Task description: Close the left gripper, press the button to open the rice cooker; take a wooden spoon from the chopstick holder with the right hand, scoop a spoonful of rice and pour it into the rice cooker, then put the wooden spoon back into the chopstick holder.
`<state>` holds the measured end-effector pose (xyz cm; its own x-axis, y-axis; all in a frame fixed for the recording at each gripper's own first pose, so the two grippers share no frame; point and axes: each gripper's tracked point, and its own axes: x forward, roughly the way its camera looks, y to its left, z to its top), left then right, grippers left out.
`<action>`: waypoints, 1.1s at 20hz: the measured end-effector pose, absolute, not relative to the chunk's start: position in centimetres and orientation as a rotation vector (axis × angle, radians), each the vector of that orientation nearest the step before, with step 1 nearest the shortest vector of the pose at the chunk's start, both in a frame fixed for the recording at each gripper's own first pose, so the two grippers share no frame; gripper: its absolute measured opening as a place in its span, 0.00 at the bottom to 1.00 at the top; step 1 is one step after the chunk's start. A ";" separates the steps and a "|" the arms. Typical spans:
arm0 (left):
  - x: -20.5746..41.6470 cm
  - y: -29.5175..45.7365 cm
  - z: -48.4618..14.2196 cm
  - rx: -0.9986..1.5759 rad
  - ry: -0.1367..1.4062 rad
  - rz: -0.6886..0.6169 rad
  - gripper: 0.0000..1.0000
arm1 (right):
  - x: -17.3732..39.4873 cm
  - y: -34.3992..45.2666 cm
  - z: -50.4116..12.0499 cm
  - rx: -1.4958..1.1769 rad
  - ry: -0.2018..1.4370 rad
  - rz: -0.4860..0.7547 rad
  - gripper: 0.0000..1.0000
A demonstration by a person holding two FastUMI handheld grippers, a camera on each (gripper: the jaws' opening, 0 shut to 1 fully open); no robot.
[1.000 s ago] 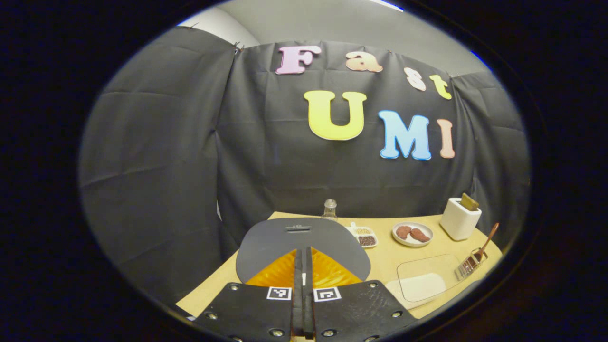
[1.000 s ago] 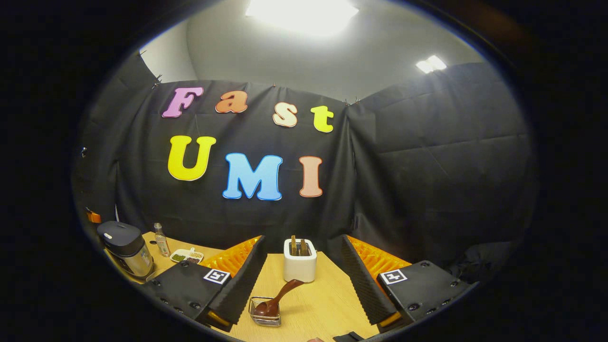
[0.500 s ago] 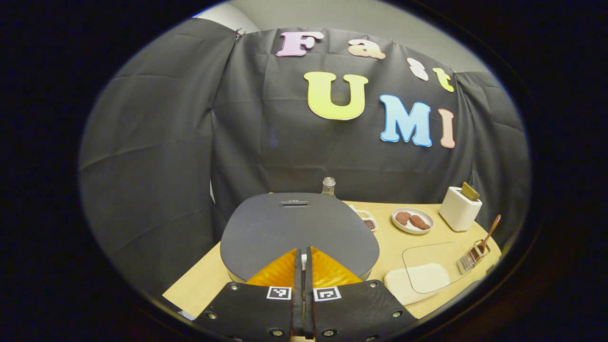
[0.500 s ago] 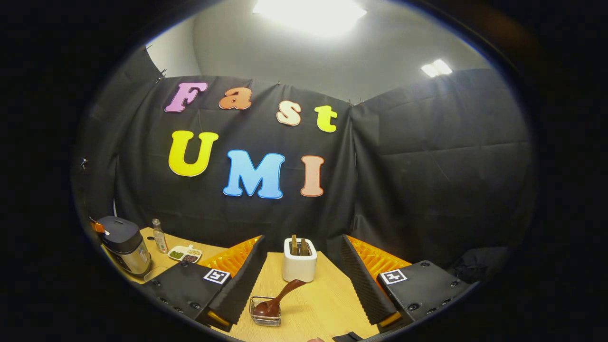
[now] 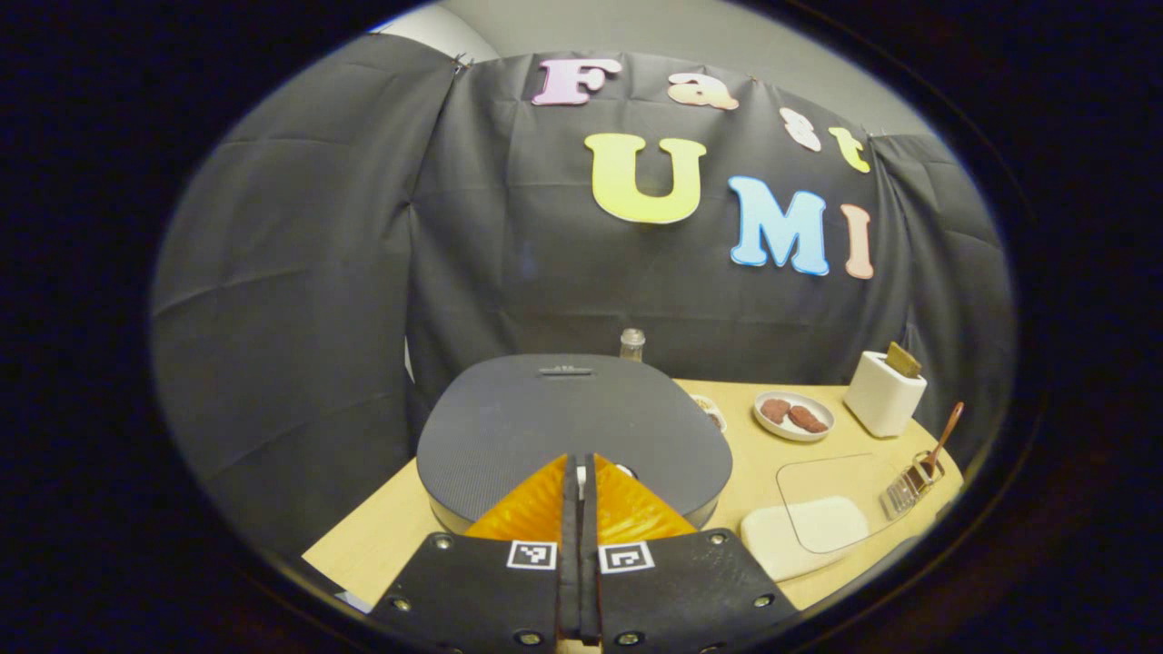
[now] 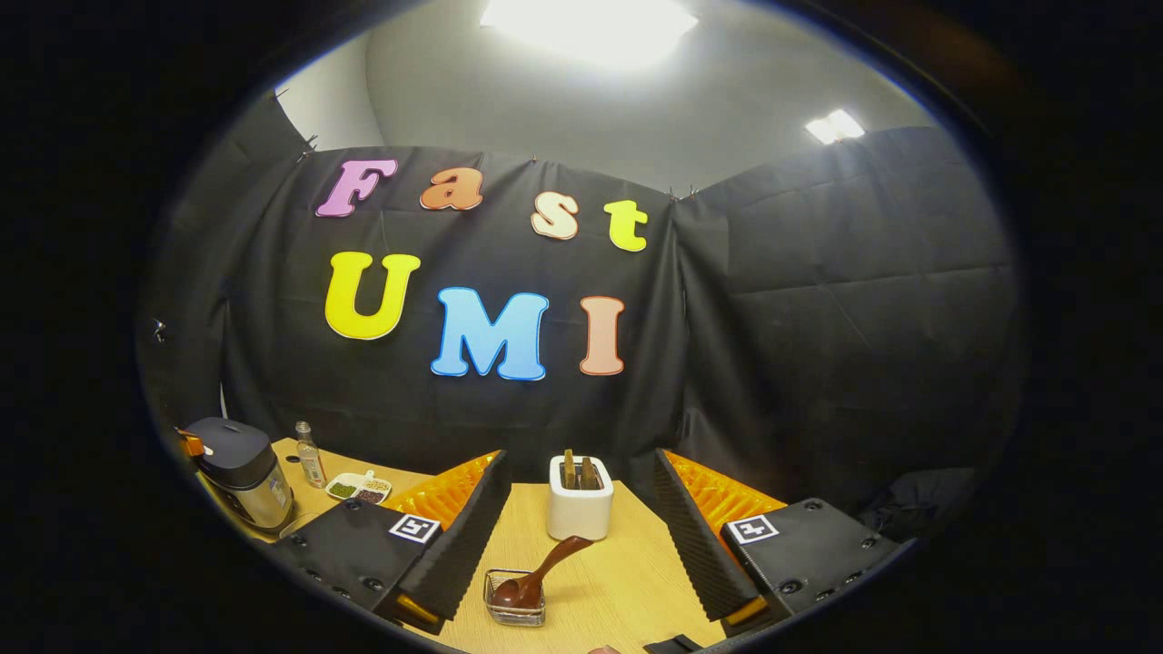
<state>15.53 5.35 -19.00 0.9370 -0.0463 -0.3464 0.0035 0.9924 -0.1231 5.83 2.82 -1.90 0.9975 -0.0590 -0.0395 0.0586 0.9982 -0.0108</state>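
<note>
1. Our rice cooker [image 5: 572, 427] is the biggest thing in the left gripper view. Its dark lid now spreads wider and sits lower than a second ago, so we have closed in over it. The lid is still down; the button press looks imminent or just landing, though we cannot tell if there is contact.

2. The table [image 5: 391, 536] shows a bare strip at 7 o'clock of the cooker, running to its near edge. The open room lies toward 3 o'clock, around the plate of food [image 5: 790, 415] and the toaster [image 5: 881, 392].

3. Our left gripper [image 5: 579, 472] has its fingers clenched flat together with nothing between them, tips over the lid's front edge where a small pale spot shows. That suits a poke.

4. Our right gripper [image 6: 577, 536] has barely shifted since a second ago. Its jaws stand wide apart and empty, framing the toaster at 12 o'clock.

5. The rice container [image 5: 804, 536], under a clear lid, lies at 4 o'clock of the cooker, near the table's front edge.

6. The chopstick holder [image 6: 515, 599], a small wire basket, sits at 7 o'clock between the right fingers, clear table around it.

7. The wooden spoon [image 6: 536, 581] leans in it, handle tipped toward 1 o'clock, untouched.
</note>
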 end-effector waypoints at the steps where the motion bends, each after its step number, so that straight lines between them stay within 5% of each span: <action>1: 15.7 5.3 -19.3 -0.115 0.370 -0.025 0.03 | 6.0 3.0 -1.9 -0.007 0.041 -0.052 0.99; 22: 17.0 5.7 -14.6 -0.067 0.354 -0.005 0.03 | 5.4 1.6 -0.5 -0.016 0.004 -0.063 0.99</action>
<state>16.98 5.67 -14.57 0.9381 -0.0166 -0.3459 -0.0066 0.9978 -0.0660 5.37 1.59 -0.54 0.9980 -0.0632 -0.0032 0.0631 0.9979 -0.0161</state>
